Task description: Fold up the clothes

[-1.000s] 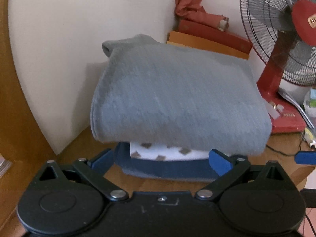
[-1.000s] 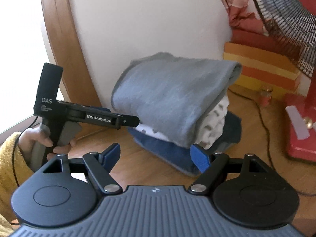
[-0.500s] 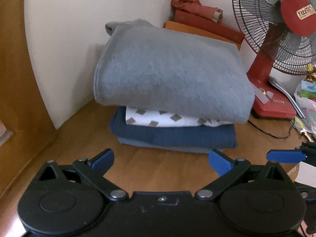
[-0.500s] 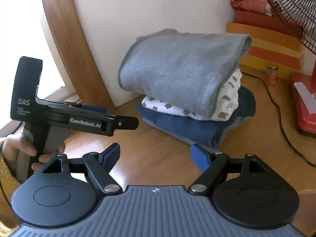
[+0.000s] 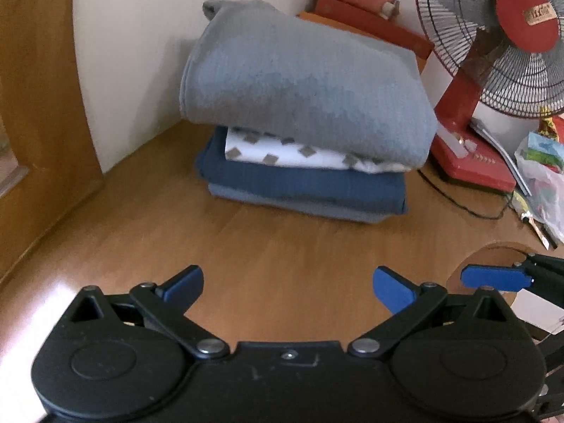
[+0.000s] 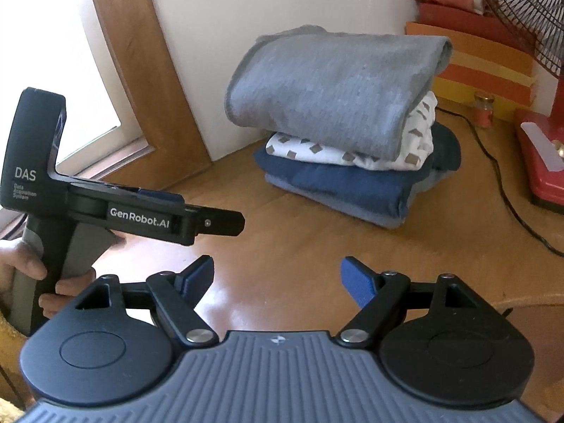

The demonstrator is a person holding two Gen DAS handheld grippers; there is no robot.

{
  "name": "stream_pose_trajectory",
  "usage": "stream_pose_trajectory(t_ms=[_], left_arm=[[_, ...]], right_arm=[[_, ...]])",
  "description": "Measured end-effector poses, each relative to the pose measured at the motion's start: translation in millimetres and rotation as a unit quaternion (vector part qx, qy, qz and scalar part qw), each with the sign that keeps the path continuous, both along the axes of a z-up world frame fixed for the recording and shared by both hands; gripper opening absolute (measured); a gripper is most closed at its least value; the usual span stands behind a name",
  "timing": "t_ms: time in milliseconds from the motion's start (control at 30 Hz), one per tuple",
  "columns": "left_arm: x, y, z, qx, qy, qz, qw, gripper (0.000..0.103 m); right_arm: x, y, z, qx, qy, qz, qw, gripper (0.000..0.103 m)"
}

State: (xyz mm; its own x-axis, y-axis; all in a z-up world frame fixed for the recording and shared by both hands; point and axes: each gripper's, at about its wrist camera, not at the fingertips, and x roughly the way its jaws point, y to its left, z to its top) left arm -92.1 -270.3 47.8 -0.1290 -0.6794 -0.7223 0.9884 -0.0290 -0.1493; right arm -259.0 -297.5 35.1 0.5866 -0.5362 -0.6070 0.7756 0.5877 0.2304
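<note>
Wooden worktop (image 5: 282, 246) fills both of my wrist views, and on it, pushed toward the corner by a pale wall, sits one stack of folded clothes (image 5: 303, 120). I count three pieces in it: a grey knitted garment (image 5: 299, 81) on top, a white one with small brown diamonds (image 5: 299, 153) in the middle, and a dark blue one (image 5: 299, 187) at the bottom, whose lighter underside shows along the lower edge. The grey piece overhangs the two below it.

My left hand-held gripper (image 5: 288, 283) hangs above bare wood well short of the stack, its two blue fingertips spread wide with nothing between them. My right hand-held gripper (image 6: 277, 276) is likewise spread open and holds nothing, also back from the stack. In the right wrist view I see the left tool from the side, a black handle lettered "GenRobot.AI", held by a hand (image 6: 31, 275) in a yellow sleeve. In the left wrist view one blue fingertip (image 5: 495, 277) of the right tool pokes in at the right edge.

To the right of the stack stands one red table fan (image 5: 493, 46), its black cable (image 6: 504, 190) trailing over the wood. Behind the stack lie flat red and orange boxes (image 6: 486, 60), with one small jar (image 6: 483, 109) in front of them. One plastic bag (image 5: 543, 176) sits at the far right; I cannot make out its contents.
</note>
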Motion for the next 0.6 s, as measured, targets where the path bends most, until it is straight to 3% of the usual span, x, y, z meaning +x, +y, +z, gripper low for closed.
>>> stream_pose_trajectory(t_ms=[600], left_arm=[[-8, 22, -4, -0.005, -0.013, -0.01, 0.9998, 0.103]], right_arm=[[0, 18, -9, 0.004, 0.005, -0.004, 1.0, 0.082]])
